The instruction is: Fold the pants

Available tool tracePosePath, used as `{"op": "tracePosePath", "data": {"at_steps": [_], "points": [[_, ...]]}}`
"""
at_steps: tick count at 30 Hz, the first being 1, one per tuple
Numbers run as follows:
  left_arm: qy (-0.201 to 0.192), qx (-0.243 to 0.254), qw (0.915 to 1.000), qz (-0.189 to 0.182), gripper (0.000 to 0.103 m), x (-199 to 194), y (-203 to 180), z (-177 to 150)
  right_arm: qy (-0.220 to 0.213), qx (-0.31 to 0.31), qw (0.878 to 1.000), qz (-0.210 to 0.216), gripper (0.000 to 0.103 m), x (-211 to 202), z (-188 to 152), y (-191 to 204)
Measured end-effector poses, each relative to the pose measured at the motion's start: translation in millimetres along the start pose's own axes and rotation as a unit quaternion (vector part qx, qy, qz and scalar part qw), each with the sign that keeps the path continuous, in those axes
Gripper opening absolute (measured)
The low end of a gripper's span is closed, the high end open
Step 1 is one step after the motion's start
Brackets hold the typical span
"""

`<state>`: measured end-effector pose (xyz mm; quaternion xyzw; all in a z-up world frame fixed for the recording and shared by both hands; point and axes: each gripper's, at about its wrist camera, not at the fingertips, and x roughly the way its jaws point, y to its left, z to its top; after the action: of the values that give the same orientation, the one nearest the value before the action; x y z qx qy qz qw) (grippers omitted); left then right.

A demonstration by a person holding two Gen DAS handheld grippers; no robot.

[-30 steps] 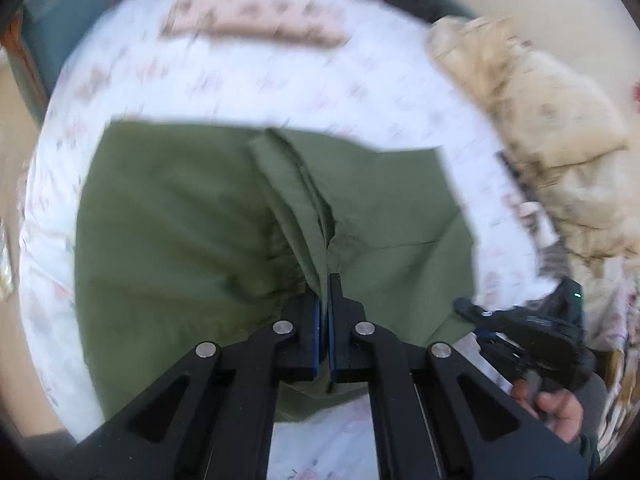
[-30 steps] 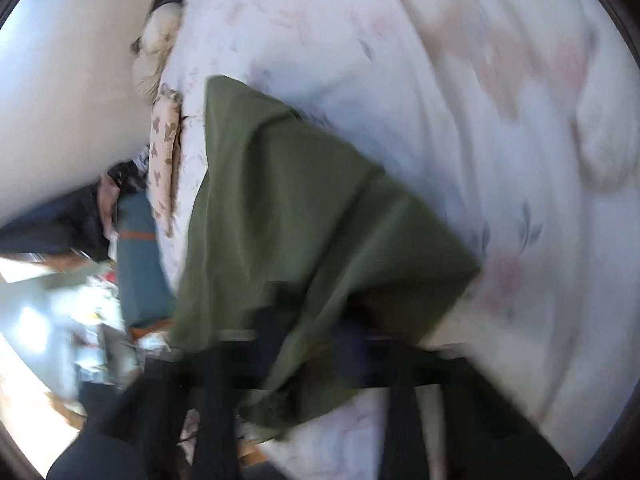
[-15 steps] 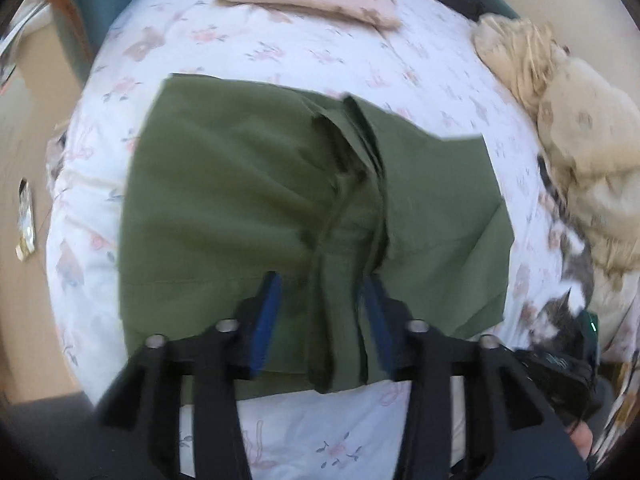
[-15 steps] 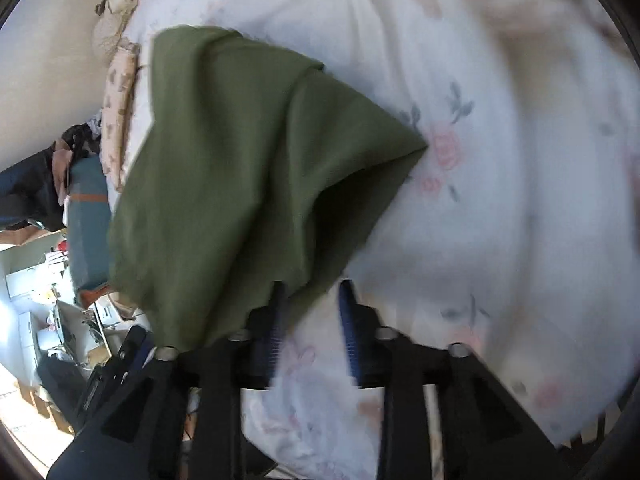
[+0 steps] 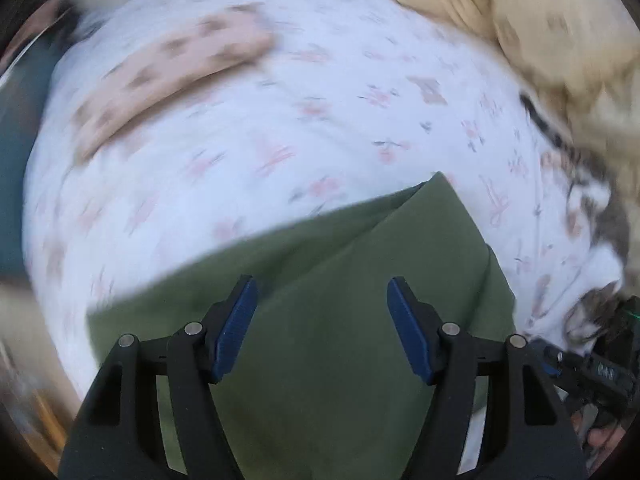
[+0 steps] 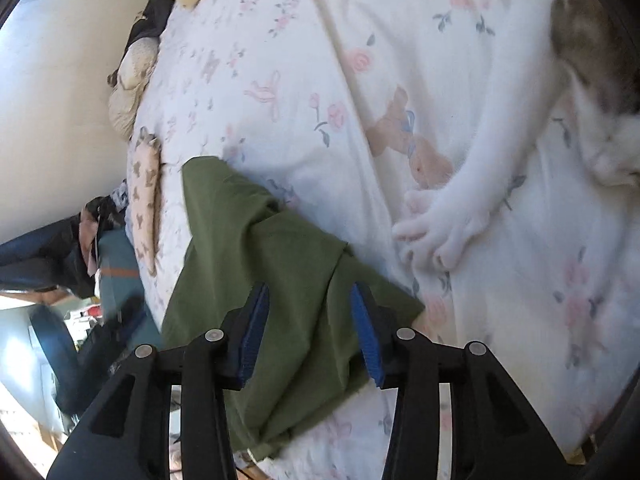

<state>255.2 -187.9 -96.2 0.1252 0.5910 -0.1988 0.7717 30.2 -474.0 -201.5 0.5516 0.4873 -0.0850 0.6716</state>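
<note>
The olive green pants (image 5: 332,312) lie folded on the floral bedsheet (image 5: 280,128). In the left wrist view my left gripper (image 5: 322,300) is wide open just above the cloth, holding nothing. In the right wrist view the pants (image 6: 280,264) lie in a folded heap near the bed's edge. My right gripper (image 6: 308,300) is open over the cloth's right corner, with nothing pinched between its blue pads (image 6: 366,336).
A cat lies on the bed at the right, its white paw (image 6: 448,216) close to the pants. A pink patterned cloth (image 5: 160,76) and a beige blanket (image 5: 540,20) lie at the far side. The bed's edge (image 6: 280,460) runs under my right gripper.
Both grippers let go of the pants and opened wider. The left gripper moved forward over the folded cloth; the view is blurred by motion. The right gripper swung over the cloth's corner.
</note>
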Motion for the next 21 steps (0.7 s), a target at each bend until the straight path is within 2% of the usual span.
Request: {"op": "tracePosePath", "data": {"at_steps": [3, 5, 7, 8, 9, 10, 11, 13, 14, 17, 19, 21], "points": [[0.009, 0.024, 0.9996, -0.01, 0.062, 26.9, -22.6, 32.0, 0.002, 0.002, 1.0, -0.005, 0.036, 10.4, 0.9, -2.7], [0.023, 0.027, 0.9982, -0.049, 0.062, 44.8, -37.4, 47.5, -0.003, 0.004, 1.0, -0.007, 0.035, 13.8, 6.5, -7.3], [0.043, 0.034, 0.996, -0.07, 0.061, 61.2, -50.8, 55.5, -0.005, 0.01, 1.0, -0.013, 0.035, 12.4, 14.0, -16.3], [0.05, 0.039, 0.9949, -0.079, 0.053, 69.4, -58.0, 59.2, 0.001, 0.013, 1.0, -0.014, 0.029, 16.4, 16.4, -17.7], [0.054, 0.044, 0.9939, -0.086, 0.038, 74.1, -62.5, 61.6, 0.007, 0.012, 1.0, -0.006, 0.019, 21.6, 18.5, -17.0], [0.056, 0.048, 0.9928, -0.094, 0.034, 77.8, -66.7, 63.8, 0.008, 0.006, 1.0, -0.004, 0.016, 22.4, 18.7, -15.2], [0.062, 0.047, 0.9913, -0.106, 0.03, 82.5, -71.1, 66.1, 0.008, -0.002, 1.0, 0.001, 0.01, 22.1, 18.6, -12.1], [0.071, 0.054, 0.9891, -0.116, 0.005, 86.7, -76.9, 67.7, 0.001, -0.031, 1.0, -0.001, 0.004, 19.9, 17.2, -1.6], [0.067, 0.063, 0.9906, -0.101, 0.002, 85.5, -80.1, 67.8, -0.004, -0.044, 0.999, -0.002, 0.003, 17.8, 16.3, 2.4], [0.042, 0.089, 0.9923, -0.075, 0.0, 76.2, -86.8, 66.8, -0.022, -0.059, 0.998, -0.001, 0.002, 7.0, 11.4, 6.0], [0.027, 0.106, 0.9919, -0.064, 0.0, 68.2, -87.1, 63.9, -0.026, -0.061, 0.998, 0.019, 0.002, -3.3, 6.0, 9.2], [0.003, 0.099, 0.994, -0.047, 0.0, 57.8, -80.8, 63.3, -0.039, -0.072, 0.996, 0.02, 0.0, -18.0, -1.7, 13.1]]}}
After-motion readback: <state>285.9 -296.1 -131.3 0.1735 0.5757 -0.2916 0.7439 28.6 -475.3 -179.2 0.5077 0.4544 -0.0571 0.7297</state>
